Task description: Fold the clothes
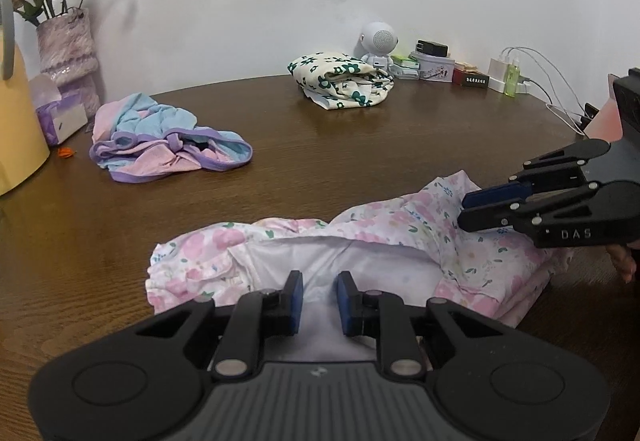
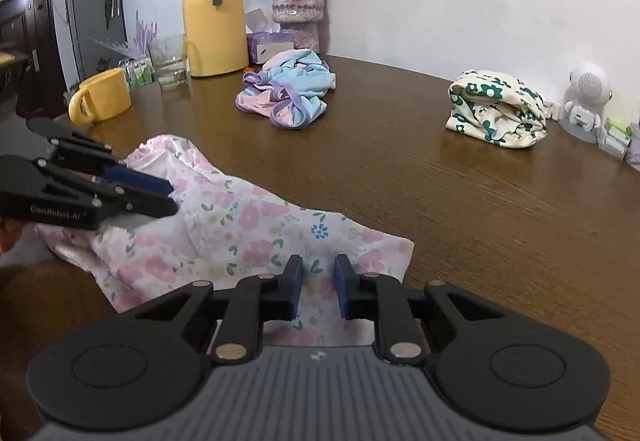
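Two hand-held grippers, left (image 1: 319, 291) and right (image 2: 319, 273), both parted, empty, over the pink floral garment (image 2: 240, 225).

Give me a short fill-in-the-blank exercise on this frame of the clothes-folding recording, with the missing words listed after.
1. Both tools, the left tool and the right tool, hover over the ______ floral garment.
2. The folded cream garment carries a ______ flower print.
3. The crumpled blue and pink garment lies in front of the yellow ______.
4. All three garments lie on a brown ______ table.

Missing words: pink; green; jug; wooden
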The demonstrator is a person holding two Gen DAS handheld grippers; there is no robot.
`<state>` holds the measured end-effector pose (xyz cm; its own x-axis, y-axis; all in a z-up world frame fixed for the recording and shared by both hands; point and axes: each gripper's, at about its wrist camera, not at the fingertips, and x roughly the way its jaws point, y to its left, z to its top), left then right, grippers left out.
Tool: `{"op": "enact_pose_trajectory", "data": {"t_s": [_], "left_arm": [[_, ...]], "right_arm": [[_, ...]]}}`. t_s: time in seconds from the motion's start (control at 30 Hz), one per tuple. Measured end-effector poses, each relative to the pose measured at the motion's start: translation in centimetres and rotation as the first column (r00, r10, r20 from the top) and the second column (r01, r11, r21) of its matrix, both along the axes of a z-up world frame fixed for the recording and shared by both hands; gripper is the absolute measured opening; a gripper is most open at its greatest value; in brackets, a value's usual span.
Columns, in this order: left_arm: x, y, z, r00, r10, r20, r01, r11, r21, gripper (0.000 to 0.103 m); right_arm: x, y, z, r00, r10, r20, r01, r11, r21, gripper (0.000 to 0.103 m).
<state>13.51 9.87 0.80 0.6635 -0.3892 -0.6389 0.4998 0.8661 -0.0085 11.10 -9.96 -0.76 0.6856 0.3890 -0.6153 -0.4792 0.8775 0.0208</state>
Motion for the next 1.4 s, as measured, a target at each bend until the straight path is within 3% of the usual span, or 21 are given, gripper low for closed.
{"op": "enact_pose_trajectory", "data": {"t_s": [0.1, 0.2, 0.27, 0.3, 0.37, 0.47, 0.67, 0.83, 1.13, 1.4], "left_arm": [[0.1, 0.2, 0.0, 1.000, 0.005, -0.004, -0.006, 1.000, -0.019, 0.018], [-0.1, 0.2, 0.4, 1.000, 0.013, 0.006, -0.013, 0.999, -0.029, 0.018], [-0.8, 0.4, 1.2, 0.999, 0.011, 0.049, -0.008, 0.998, -0.062, 0.018], [-1.4, 0.6, 1.9, 0.996, 0.001, 0.088, 0.007, 0.996, -0.089, 0.018], [-2.4, 0.5, 3.4, 0.988, -0.026, 0.149, 0.045, 0.991, -0.123, 0.020], [-3.1, -1.1, 4.7, 0.981, -0.080, 0.176, 0.100, 0.990, -0.103, 0.024], [-2.5, -5.7, 2.7, 0.974, -0.196, 0.115, 0.199, 0.980, -0.012, 0.022], [-1.6, -6.7, -0.1, 0.982, -0.181, 0.045, 0.179, 0.982, 0.061, 0.016], [-1.2, -6.3, -0.4, 0.982, -0.186, 0.023, 0.185, 0.982, 0.046, 0.016], [-1.2, -6.2, -0.4, 0.982, -0.188, 0.026, 0.187, 0.982, 0.039, 0.016]], "right_arm": [[-0.4, 0.1, -0.1, 1.000, 0.012, 0.021, -0.012, 1.000, -0.011, 0.018], [-0.9, -1.4, 1.1, 0.999, -0.025, -0.021, 0.027, 0.996, 0.088, 0.026], [-1.4, -2.7, 2.0, 0.997, -0.058, -0.049, 0.065, 0.988, 0.140, 0.045], [-1.9, -3.5, 2.3, 0.995, -0.079, -0.062, 0.088, 0.984, 0.158, 0.047], [-2.5, -4.8, 2.3, 0.989, -0.103, -0.108, 0.123, 0.972, 0.202, 0.047], [-2.9, -6.4, 1.4, 0.971, -0.134, -0.197, 0.186, 0.945, 0.271, 0.047], [-2.6, -7.4, 0.1, 0.947, -0.158, -0.280, 0.255, 0.901, 0.352, 0.047], [-2.7, -7.1, -0.2, 0.944, -0.147, -0.294, 0.252, 0.899, 0.359, 0.045], [-2.5, -7.9, -1.1, 0.920, -0.174, -0.352, 0.329, 0.832, 0.447, 0.029], [-1.6, -7.5, -1.3, 0.910, -0.166, -0.379, 0.345, 0.811, 0.473, 0.029]]}}
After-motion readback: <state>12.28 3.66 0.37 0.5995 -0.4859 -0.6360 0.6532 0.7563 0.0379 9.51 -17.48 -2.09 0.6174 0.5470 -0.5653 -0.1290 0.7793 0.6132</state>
